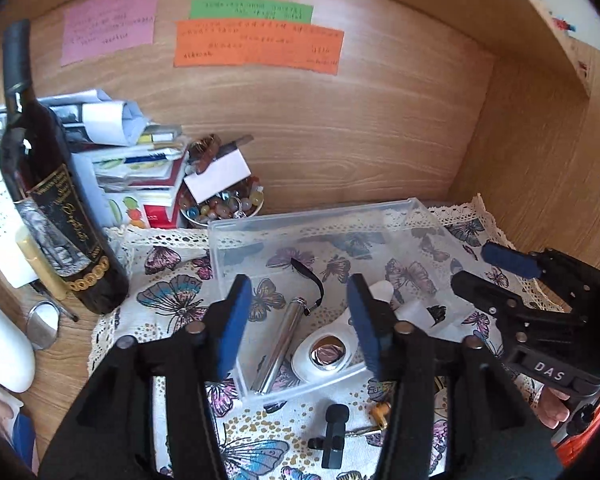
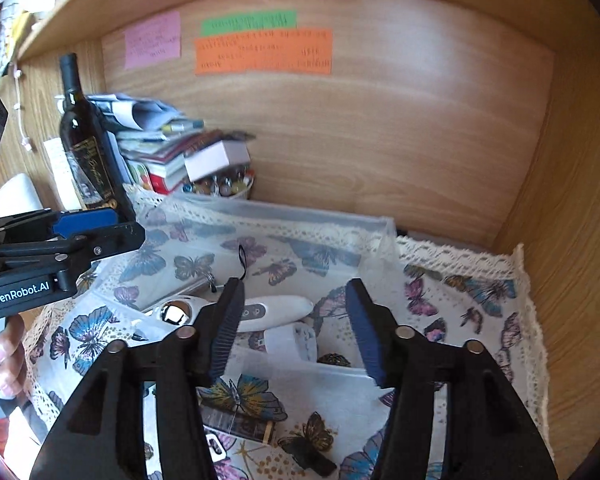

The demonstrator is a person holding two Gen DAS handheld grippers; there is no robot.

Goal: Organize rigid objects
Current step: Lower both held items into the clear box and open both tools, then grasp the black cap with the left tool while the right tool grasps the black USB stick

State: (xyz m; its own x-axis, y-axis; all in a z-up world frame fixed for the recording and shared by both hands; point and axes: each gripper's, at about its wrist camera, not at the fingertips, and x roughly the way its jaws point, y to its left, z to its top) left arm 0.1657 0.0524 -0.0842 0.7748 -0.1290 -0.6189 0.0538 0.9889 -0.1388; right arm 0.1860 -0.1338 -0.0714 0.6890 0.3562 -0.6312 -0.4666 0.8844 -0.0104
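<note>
A clear plastic box (image 1: 416,216) sits on a butterfly-print cloth (image 1: 168,292). Inside it lie a silver tube with a black strap (image 1: 278,344) and a white oval device with a shiny centre (image 1: 324,354). My left gripper (image 1: 300,320) is open and empty, just above the box's near wall. A small black clip-on piece (image 1: 334,434) and an orange-tipped key-like piece (image 1: 378,412) lie on the cloth in front of the box. My right gripper (image 2: 292,328) is open and empty over the box (image 2: 384,228), above the white device (image 2: 276,310) and a small white part (image 2: 296,340).
A dark wine bottle (image 1: 48,200) stands at the left beside a stack of books and papers (image 1: 136,160) and a bowl of beads (image 1: 224,206). Wooden walls close the back and right. A round mirror (image 1: 42,322) and a white object (image 1: 0,344) lie at far left.
</note>
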